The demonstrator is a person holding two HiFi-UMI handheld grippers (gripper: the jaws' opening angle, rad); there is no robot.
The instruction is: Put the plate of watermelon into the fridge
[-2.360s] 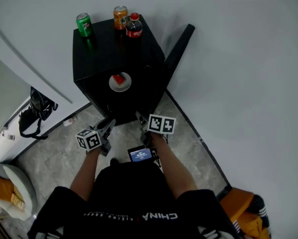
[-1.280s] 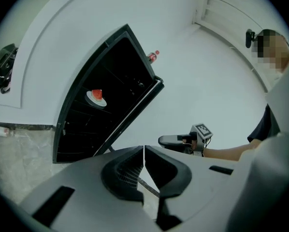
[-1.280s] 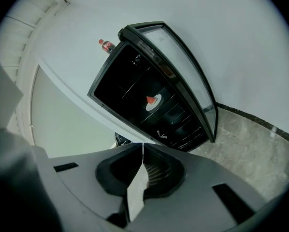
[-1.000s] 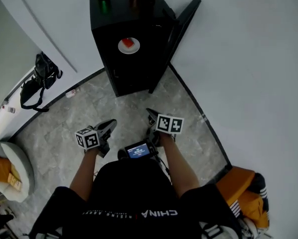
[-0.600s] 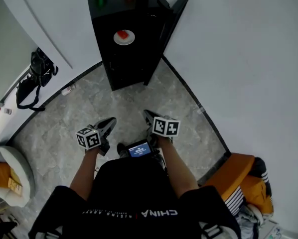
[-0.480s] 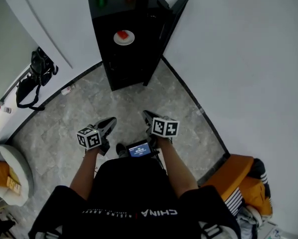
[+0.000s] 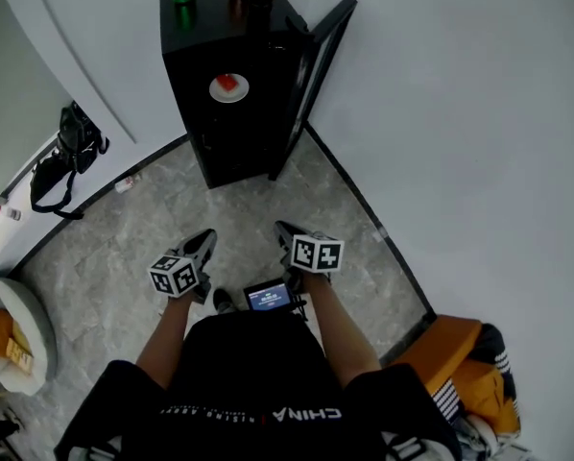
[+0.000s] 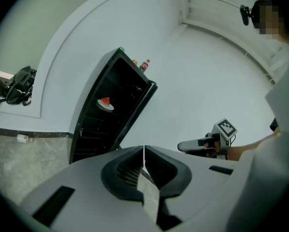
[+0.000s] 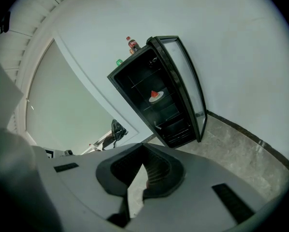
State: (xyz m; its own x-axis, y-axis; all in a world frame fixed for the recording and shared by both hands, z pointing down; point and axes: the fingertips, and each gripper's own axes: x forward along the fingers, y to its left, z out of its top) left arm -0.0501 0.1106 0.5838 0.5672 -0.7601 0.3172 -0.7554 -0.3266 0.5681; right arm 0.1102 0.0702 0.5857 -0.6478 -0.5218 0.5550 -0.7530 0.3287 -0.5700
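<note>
Plate of watermelon (image 7: 228, 87): one, in fridge (image 7: 213, 14)

Head cam sits high up and looks steeply down at the fridge (image 7: 244, 142) from well back, so the fridge lands near the top of the frame. The left gripper (image 7: 204, 241) cam rides low in front of the fridge and is aimed up at its open front. The right gripper (image 7: 285, 232) cam does the same, rolled over a bit, from slightly further right I think. All three share the fridge's open front. The left gripper view also catches the right gripper, off to the fridge's right.
</note>
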